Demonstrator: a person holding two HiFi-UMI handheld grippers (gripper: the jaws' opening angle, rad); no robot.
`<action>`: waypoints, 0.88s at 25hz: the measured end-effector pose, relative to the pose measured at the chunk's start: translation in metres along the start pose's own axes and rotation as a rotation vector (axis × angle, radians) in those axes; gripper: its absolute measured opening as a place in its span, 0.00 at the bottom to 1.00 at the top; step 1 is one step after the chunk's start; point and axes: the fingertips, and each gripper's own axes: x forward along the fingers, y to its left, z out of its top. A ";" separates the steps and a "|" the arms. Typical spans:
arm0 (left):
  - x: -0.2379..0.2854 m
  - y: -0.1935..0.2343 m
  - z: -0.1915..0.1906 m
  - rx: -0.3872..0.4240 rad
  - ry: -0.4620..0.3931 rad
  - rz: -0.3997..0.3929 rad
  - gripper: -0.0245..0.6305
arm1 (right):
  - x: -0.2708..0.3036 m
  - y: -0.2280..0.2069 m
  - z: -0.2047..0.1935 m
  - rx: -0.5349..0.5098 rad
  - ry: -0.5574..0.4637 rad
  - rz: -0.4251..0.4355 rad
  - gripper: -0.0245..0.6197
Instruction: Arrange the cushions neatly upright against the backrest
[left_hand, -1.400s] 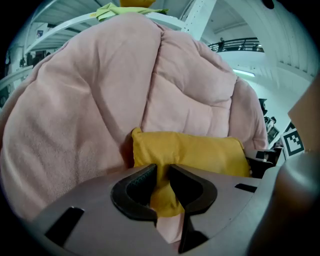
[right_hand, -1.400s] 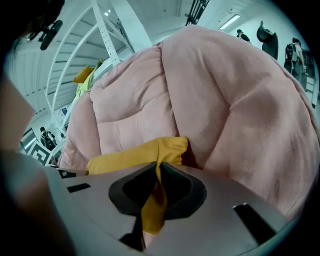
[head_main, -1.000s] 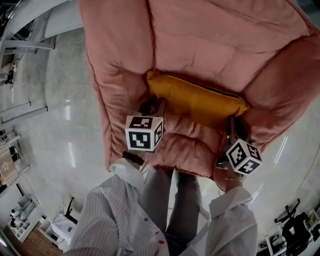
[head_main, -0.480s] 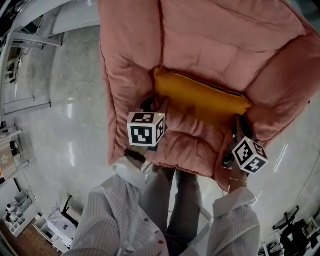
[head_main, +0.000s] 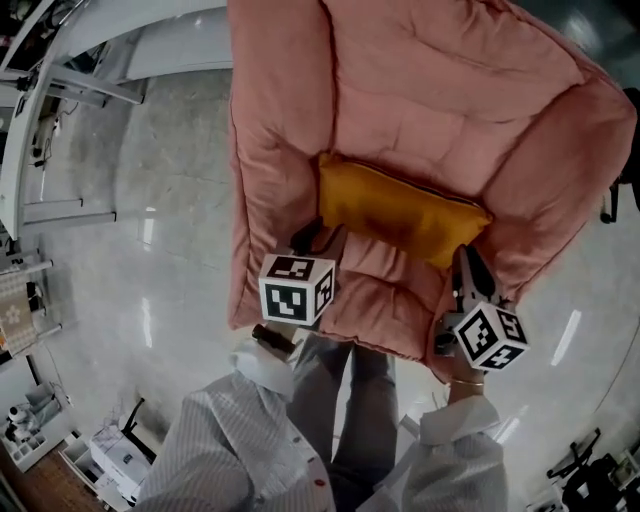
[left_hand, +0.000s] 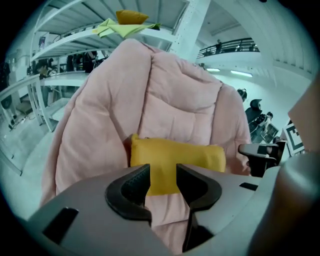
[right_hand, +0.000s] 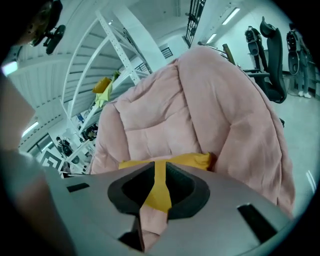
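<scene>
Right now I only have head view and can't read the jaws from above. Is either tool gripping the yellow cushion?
Observer: Not the left tool. Its jaws have just been opening and stand apart with nothing between them. The yellow cushion sits beyond them.
Operator: And the other?
Observer: The right tool has its jaws only a narrow slit apart. I see no fabric pinched; the cushion just shows through the slit.
Operator: Cushion upright?
Observer: Yes. In the left gripper view it stands on its long edge against the pink backrest.
</scene>
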 end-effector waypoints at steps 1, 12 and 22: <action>-0.009 -0.009 0.004 0.000 -0.007 -0.020 0.29 | -0.005 0.010 0.005 -0.013 -0.006 0.019 0.10; -0.103 -0.131 0.101 0.069 -0.142 -0.265 0.15 | -0.095 0.111 0.117 -0.194 -0.141 0.226 0.09; -0.250 -0.226 0.183 0.158 -0.347 -0.440 0.06 | -0.235 0.201 0.195 -0.297 -0.285 0.314 0.08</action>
